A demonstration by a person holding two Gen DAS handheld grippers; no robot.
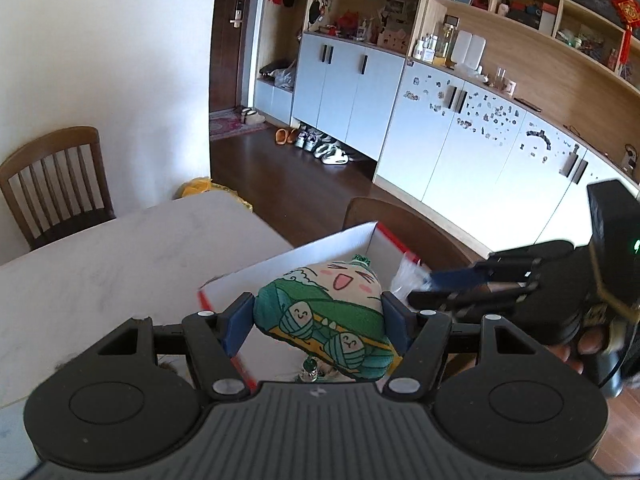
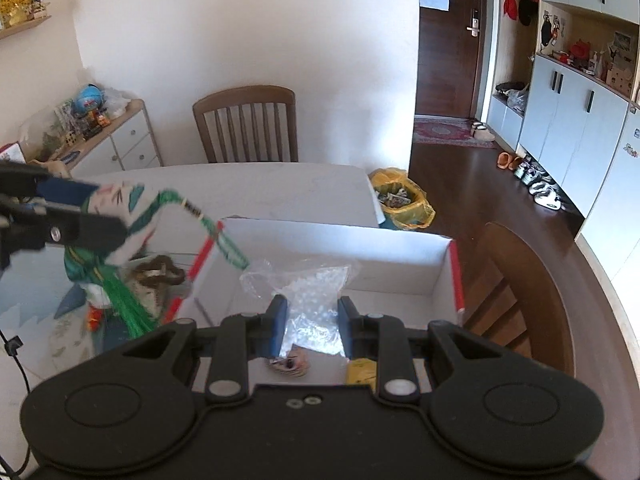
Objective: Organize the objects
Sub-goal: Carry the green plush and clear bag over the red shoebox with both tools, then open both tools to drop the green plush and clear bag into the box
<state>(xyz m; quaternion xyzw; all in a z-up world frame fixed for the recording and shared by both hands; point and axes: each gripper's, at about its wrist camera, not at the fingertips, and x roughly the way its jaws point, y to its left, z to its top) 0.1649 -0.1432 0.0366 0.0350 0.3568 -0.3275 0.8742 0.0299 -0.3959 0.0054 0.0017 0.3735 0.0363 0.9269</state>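
My left gripper (image 1: 318, 320) is shut on a green and cream plush toy (image 1: 328, 316) with cartoon faces and a green tassel, held above the near edge of a white cardboard box (image 1: 296, 264) with red trim. My right gripper (image 2: 313, 320) is shut on a clear plastic bag (image 2: 308, 300) over the same box (image 2: 352, 248). In the right wrist view the left gripper (image 2: 100, 212) and the plush toy (image 2: 120, 216) hang at the left, with the tassel (image 2: 224, 240) reaching the box corner. From the left wrist, the right gripper (image 1: 424, 288) shows at the right with the bag (image 1: 404, 276).
The box stands on a white table (image 1: 120, 264) beside a patterned mat (image 2: 64, 328) with small items. A wooden chair (image 2: 248, 124) is at the far side, another chair (image 2: 520, 292) at the right. A yellow-lined bin (image 2: 400, 200) sits on the dark floor. Cabinets line the wall.
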